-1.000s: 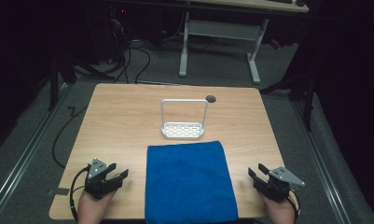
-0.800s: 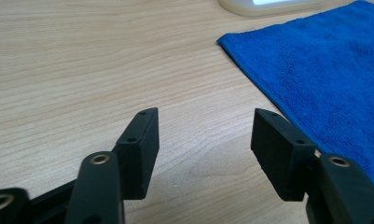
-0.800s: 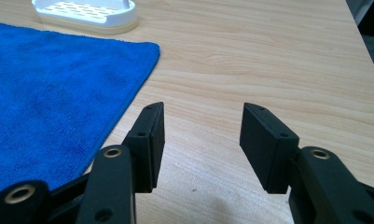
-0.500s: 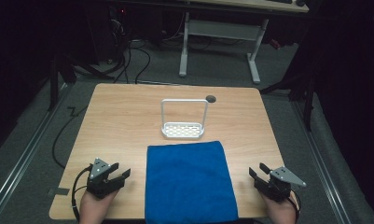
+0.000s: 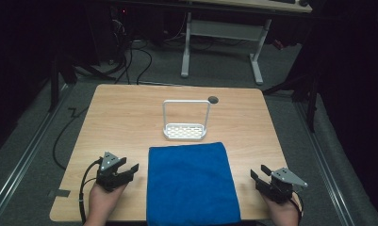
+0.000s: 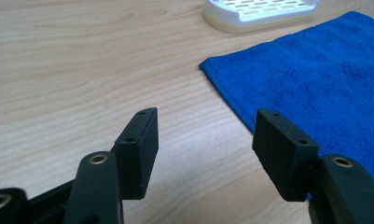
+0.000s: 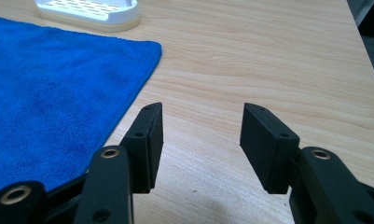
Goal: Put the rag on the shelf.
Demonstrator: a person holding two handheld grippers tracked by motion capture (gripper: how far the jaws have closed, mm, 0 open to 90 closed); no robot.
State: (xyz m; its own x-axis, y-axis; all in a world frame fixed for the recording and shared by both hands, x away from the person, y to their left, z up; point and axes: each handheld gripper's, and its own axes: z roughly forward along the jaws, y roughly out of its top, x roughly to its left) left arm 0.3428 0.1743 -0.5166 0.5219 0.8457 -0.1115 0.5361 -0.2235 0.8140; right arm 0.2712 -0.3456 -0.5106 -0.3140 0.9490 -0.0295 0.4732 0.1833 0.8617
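Observation:
A blue towel (image 5: pixel 189 183) lies flat at the front middle of the wooden table (image 5: pixel 125 117). Behind it stands a white slotted rack (image 5: pixel 185 127) with a tall wire hoop. My left gripper (image 5: pixel 128 168) rests on the table just left of the towel, open and empty. In the left gripper view its jaws (image 6: pixel 205 126) stand wide apart over bare wood, the towel's corner (image 6: pixel 315 79) to their right and the rack's base (image 6: pixel 259 11) beyond. My right gripper (image 5: pixel 258 172) sits right of the towel, open and empty (image 7: pixel 201 123), with the towel (image 7: pixel 49 84) at its left and the rack (image 7: pixel 89 11) farther off.
A small dark round hole (image 5: pixel 213 100) marks the table's far side behind the rack. Bare wood runs to the left and right of the towel. A desk frame (image 5: pixel 219 42) and cables (image 5: pixel 130 52) stand on the dark floor beyond the table.
My left gripper has slid a little to the right and forward, closer to the towel's left edge. The right gripper, towel and rack have stayed where they were.

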